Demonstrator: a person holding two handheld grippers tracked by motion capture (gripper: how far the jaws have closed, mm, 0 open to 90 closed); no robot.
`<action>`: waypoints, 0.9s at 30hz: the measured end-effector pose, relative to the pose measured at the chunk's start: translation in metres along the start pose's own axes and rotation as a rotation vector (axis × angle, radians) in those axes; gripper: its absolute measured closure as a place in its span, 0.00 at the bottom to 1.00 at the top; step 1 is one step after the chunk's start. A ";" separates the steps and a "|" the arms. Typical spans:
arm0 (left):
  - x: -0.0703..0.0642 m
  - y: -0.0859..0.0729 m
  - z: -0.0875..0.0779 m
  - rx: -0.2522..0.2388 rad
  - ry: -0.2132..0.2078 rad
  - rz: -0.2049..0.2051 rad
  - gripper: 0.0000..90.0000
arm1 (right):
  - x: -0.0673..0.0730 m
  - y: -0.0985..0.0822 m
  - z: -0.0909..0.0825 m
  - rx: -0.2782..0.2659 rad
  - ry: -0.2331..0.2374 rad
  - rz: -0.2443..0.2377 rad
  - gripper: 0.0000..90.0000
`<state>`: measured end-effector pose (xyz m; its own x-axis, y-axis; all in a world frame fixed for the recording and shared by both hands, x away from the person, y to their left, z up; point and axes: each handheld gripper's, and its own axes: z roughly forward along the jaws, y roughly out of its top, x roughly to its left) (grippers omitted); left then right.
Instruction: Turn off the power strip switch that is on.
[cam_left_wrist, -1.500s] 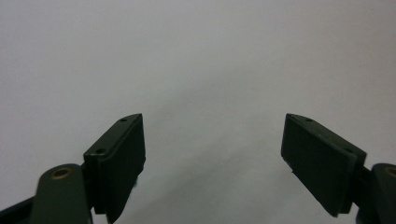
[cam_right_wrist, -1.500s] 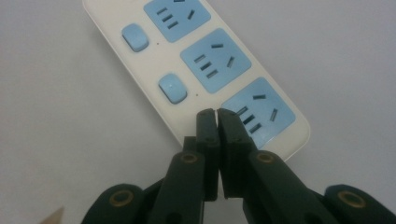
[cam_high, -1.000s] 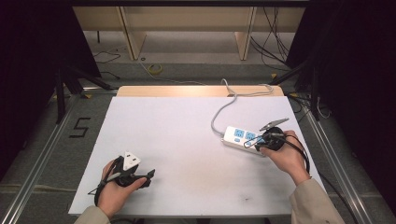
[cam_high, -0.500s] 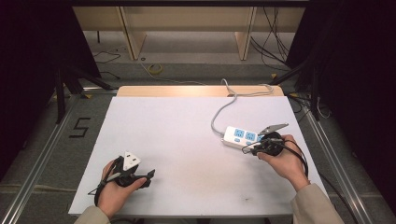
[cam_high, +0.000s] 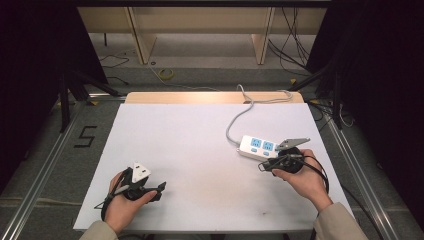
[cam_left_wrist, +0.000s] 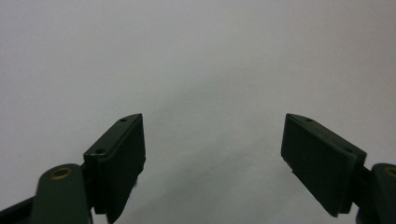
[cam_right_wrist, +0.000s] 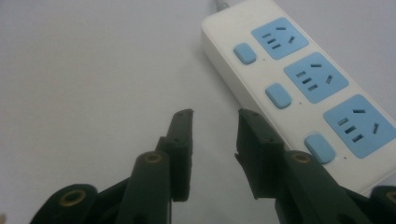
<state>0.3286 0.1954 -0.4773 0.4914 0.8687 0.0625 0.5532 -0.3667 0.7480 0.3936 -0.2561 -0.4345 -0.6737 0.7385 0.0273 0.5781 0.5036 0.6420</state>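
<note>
Power strip (cam_right_wrist: 299, 79), white with three blue sockets and a blue switch beside each, lies flat on the bench (cam_high: 200, 150) just beside the right claw (cam_right_wrist: 215, 116). That claw's jaws have just been opening and now stand apart with only bare bench between them; the pads press on nothing. The strip's long edge runs just past the outer side of one jaw, close by it, though whether the two touch cannot be told. In the high view the right claw (cam_high: 272, 162) sits at the near end of the strip (cam_high: 260, 147), held in the person's right hand (cam_high: 305, 177), and the strip's grey cord (cam_high: 235, 120) trails away from the claw to the far edge of the bench. Well apart from all this, at the other side of the bench, the left claw (cam_left_wrist: 212, 154) is spread wide and released over plain white surface, held low in the person's left hand (cam_high: 125, 205).
</note>
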 end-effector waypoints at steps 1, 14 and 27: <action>0.000 0.000 0.000 0.000 0.000 0.000 0.24 | 0.001 -0.001 -0.001 -0.011 0.008 0.004 0.73; 0.000 0.000 0.000 0.001 0.000 0.001 0.24 | 0.012 -0.011 0.001 -0.043 0.053 -0.024 0.66; -0.001 0.000 0.000 0.003 -0.005 0.002 0.24 | 0.026 -0.017 0.004 -0.046 0.093 -0.063 0.61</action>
<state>0.3287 0.1945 -0.4773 0.4960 0.8662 0.0609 0.5543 -0.3699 0.7456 0.3681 -0.2435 -0.4482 -0.7493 0.6599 0.0556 0.5130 0.5252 0.6790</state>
